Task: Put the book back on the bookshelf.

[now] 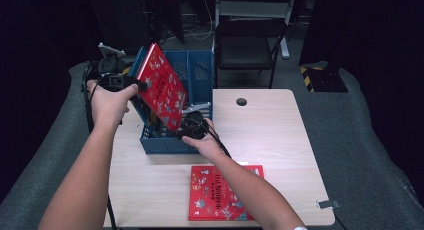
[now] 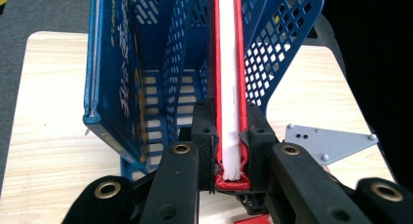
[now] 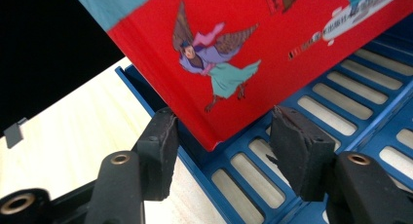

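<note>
The left gripper (image 2: 229, 146) was clamped on the edge of a red book (image 1: 162, 85), holding it tilted in the blue rack (image 1: 200, 70), its lower corner down inside the rack near the front wall. The right gripper (image 3: 221, 153) sat at that front wall with its jaws released, one on each side of the book's lower corner, not pressing it. A blue book (image 2: 114, 83) stood in the rack's next slot. A second red book (image 1: 210, 200) lay flat on the table (image 1: 270, 135), in front of the rack.

Red book (image 1: 162, 85) tilted inside blue rack (image 1: 200, 70).
</note>
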